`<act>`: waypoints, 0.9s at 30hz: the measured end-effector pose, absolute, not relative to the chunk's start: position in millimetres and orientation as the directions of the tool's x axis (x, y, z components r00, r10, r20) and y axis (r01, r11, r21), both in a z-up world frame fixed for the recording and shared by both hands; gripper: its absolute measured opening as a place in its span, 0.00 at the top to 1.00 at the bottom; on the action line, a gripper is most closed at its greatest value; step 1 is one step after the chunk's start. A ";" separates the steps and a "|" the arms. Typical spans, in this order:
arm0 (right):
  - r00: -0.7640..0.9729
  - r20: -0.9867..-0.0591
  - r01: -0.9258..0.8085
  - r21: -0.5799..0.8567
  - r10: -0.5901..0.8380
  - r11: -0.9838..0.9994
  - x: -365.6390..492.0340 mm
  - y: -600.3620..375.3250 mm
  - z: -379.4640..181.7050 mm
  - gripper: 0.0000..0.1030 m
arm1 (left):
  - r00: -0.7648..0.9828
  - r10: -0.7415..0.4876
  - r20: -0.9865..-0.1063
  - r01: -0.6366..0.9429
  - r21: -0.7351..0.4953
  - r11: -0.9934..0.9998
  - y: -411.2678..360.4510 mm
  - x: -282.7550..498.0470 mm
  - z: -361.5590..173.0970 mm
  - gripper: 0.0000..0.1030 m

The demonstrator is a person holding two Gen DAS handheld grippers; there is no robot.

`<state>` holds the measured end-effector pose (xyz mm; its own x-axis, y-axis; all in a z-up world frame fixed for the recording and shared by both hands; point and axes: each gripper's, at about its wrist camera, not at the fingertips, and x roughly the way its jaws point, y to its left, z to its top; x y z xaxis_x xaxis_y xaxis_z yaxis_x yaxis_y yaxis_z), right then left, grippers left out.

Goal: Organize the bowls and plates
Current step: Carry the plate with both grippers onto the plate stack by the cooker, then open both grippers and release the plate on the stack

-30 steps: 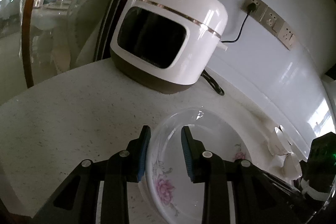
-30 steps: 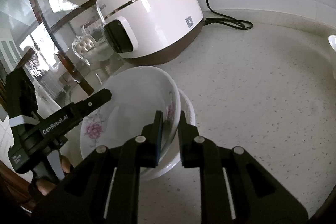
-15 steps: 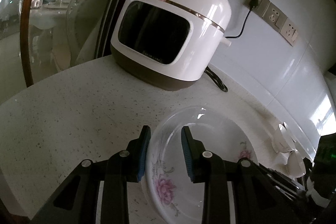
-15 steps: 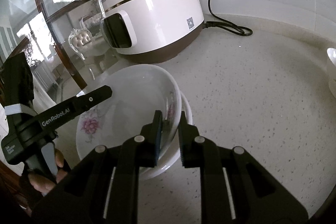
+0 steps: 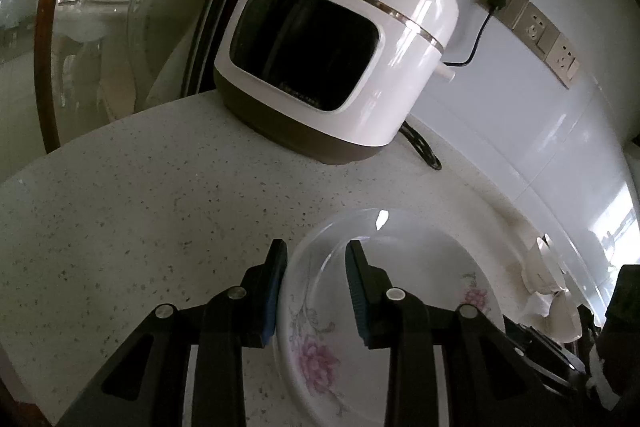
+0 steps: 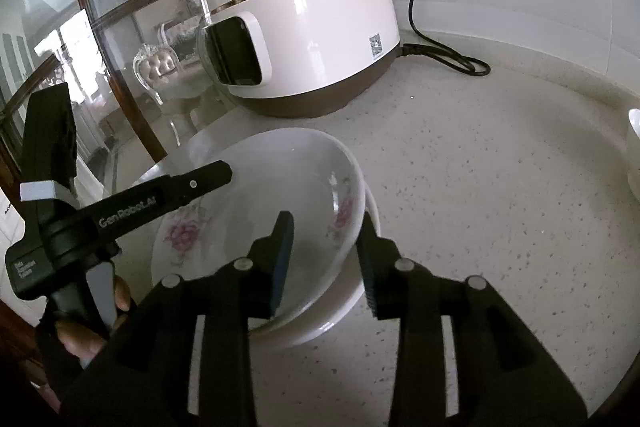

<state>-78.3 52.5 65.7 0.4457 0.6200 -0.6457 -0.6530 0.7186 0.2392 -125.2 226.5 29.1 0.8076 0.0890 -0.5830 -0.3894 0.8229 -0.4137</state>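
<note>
Right gripper (image 6: 326, 259), jaws opening, straddles the near rim of the floral bowl (image 6: 280, 195); its pads stand clear of the rim. Left gripper (image 5: 316, 287) is spread across the opposite rim, apparently not pinching it. Floral bowl sits nested in a white bowl (image 6: 340, 323) on the speckled countertop (image 6: 480, 207), just before the rice cooker (image 6: 304, 39).
</note>
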 end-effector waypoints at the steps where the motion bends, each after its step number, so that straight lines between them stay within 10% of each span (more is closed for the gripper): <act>1: 0.446 -0.645 -0.652 0.241 0.621 0.719 -78.4 52.4 65.7 0.64 | 0.807 0.087 -0.584 -0.389 -0.415 0.823 226.6 -124.3 28.9 0.69; 6: 0.444 -0.638 -0.673 0.226 0.629 0.704 -83.5 56.3 67.4 0.50 | 0.803 0.099 -0.588 -0.392 -0.396 0.831 224.9 -120.1 30.7 0.64; 12: 0.573 -0.670 -0.706 -0.110 0.472 0.699 -109.8 86.9 67.2 0.39 | 0.796 0.091 -0.598 -0.396 -0.401 0.826 228.8 -119.2 27.0 0.59; 27: 0.589 -0.667 -0.733 -0.203 0.457 0.649 -123.4 89.8 66.6 0.28 | 0.792 0.103 -0.602 -0.409 -0.398 0.821 231.1 -119.0 27.1 0.50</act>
